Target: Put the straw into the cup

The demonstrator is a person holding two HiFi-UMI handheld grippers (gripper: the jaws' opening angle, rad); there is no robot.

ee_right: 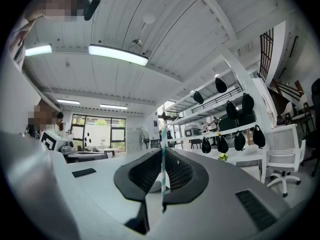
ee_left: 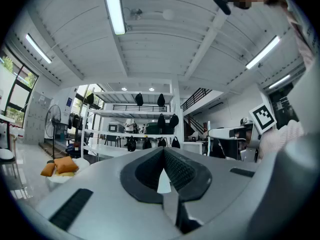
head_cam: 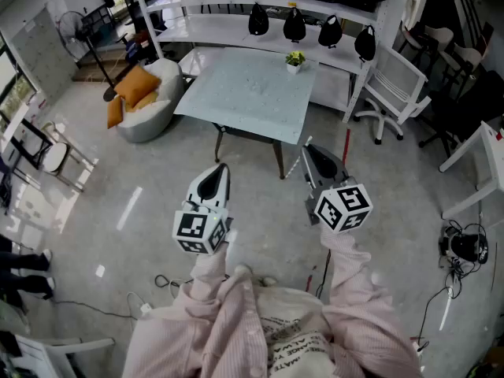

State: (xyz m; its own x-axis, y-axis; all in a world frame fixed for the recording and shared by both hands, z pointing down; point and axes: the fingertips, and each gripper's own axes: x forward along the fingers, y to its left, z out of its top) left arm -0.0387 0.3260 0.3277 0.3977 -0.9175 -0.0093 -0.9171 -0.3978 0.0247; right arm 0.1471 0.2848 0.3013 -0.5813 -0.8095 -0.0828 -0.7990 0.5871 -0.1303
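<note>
Pink sleeves [head_cam: 350,290] hold both grippers level, facing the table [head_cam: 244,93] at twelve o'clock — the right gripper [ee_right: 163,156] has its jaws pinched on the straw [ee_right: 162,134], upright across them, the left gripper [ee_left: 163,154] is closed and empty, and no cup shows.

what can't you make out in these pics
- Cup: it appears in no view, so where it stands can't be told.
- Straw: in the head view it is too thin to find at the right gripper.
- Specks on the table: in the head view they are too small to identify.
</note>
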